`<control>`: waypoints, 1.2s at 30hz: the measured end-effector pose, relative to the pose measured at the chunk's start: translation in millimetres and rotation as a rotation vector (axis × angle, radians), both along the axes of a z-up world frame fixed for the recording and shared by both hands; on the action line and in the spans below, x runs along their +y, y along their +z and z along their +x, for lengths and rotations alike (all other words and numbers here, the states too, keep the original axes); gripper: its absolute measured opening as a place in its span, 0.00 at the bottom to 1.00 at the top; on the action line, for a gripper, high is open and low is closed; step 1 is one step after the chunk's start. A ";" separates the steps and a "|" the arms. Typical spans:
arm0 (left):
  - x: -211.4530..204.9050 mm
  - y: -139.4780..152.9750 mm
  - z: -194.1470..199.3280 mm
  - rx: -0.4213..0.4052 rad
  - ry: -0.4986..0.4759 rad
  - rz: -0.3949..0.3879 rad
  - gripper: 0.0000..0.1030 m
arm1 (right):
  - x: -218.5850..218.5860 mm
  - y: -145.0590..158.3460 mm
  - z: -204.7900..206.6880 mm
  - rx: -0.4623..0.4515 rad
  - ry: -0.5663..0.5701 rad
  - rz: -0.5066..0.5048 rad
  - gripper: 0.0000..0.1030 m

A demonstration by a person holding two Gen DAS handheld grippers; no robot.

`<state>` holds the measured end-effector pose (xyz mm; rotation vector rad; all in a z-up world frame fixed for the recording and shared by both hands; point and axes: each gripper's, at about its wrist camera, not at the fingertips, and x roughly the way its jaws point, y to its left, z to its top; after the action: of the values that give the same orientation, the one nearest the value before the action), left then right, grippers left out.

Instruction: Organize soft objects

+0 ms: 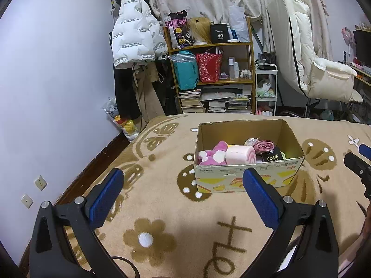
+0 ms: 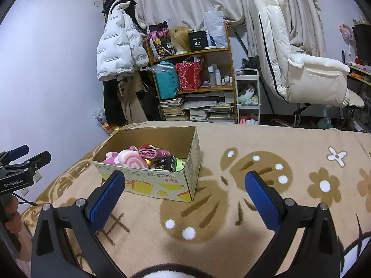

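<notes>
**A:** How far along does the tidying look?

**B:** Nearly finished, I'd judge. The cardboard box [image 1: 248,162] sits on the bed [image 1: 162,208], and the soft things are all inside it: a pink plush toy [image 1: 212,154] at the box's left end, a pink-and-white roll cushion [image 1: 241,154] beside it, and a folded pink cloth [image 1: 265,146] behind that.

**A:** Anything else in the box?

**B:** A small black carton marked "Face" [image 1: 272,157] toward the right end, with something yellow-green [image 2: 179,164] next to it that I cannot identify. Whether those count as soft is unclear.

**A:** And outside the box?

**B:** I see no loose soft item on the blanket around the box in either wrist view, so little seems left to collect.

**A:** What are the grippers doing?

**B:** The left gripper [image 1: 183,192] hangs in front of the box with its jaws spread wide and nothing between them. The right gripper [image 2: 185,192] is the same: wide apart, empty, in front of the box and slightly to its right.

**A:** So what remains?

**B:** Probably only neatening the contents, if anything.
</notes>
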<state>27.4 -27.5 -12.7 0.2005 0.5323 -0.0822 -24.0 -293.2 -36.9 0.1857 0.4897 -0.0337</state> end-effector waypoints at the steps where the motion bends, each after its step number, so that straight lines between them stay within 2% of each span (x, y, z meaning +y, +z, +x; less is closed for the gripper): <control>1: -0.3 -0.4 -0.7 0.000 -0.001 -0.002 0.99 | -0.1 -0.1 0.0 0.000 0.000 0.000 1.00; 36: -4.1 -0.4 -5.9 0.006 -0.013 0.021 0.99 | -1.1 -0.9 -0.5 0.003 0.000 0.002 1.00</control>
<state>21.5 -31.6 -13.1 0.2239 0.5379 -0.0900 -24.4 -294.3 -37.9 0.1874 0.4927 -0.0338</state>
